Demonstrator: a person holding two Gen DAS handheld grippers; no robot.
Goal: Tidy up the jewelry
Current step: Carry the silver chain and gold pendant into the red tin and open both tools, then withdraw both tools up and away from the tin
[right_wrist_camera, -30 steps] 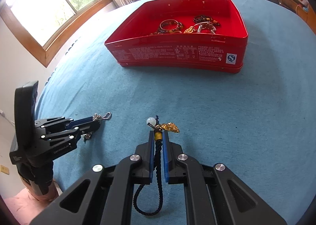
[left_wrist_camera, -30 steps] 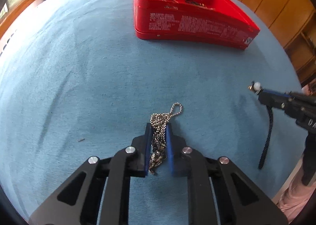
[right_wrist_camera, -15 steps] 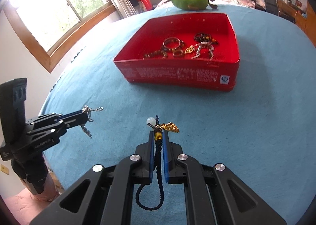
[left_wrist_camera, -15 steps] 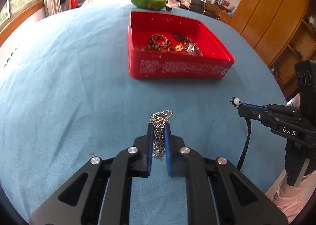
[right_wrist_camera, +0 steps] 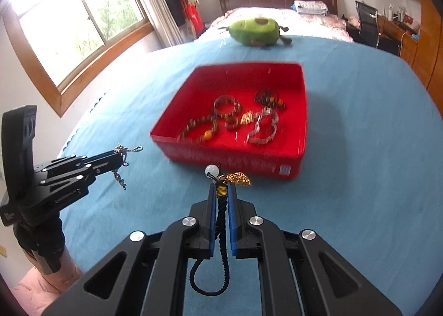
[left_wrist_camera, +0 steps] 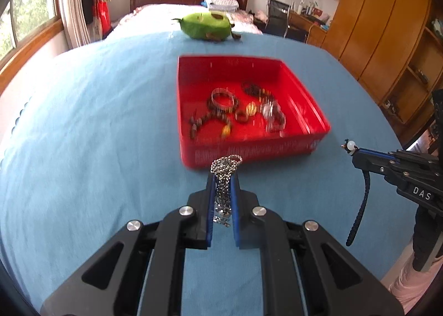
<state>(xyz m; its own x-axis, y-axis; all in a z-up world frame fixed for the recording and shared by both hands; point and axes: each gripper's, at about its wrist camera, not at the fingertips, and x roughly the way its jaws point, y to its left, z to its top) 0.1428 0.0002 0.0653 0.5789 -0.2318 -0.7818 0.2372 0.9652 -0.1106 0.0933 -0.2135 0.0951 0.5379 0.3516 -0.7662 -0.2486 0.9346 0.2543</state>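
Note:
My left gripper [left_wrist_camera: 223,177] is shut on a silver bead chain [left_wrist_camera: 224,169], held above the blue cloth just short of the red box [left_wrist_camera: 318,111]. My right gripper [right_wrist_camera: 221,188] is shut on a dark cord charm [right_wrist_camera: 221,213] with a white bead [right_wrist_camera: 211,169] and a gold pendant [right_wrist_camera: 238,178], also raised before the red box [right_wrist_camera: 303,111]. The box holds several rings, bracelets and bead strings. Each gripper shows in the other's view: the right [left_wrist_camera: 353,149] and the left [right_wrist_camera: 121,155].
A blue cloth [left_wrist_camera: 91,133] covers the table. A green avocado plush [left_wrist_camera: 206,25] lies beyond the box at the far edge. A window is to the left, wooden cabinets to the right, a bed behind.
Both grippers have risen off the cloth with their pieces and moved toward the red box, so its inside now shows from above.

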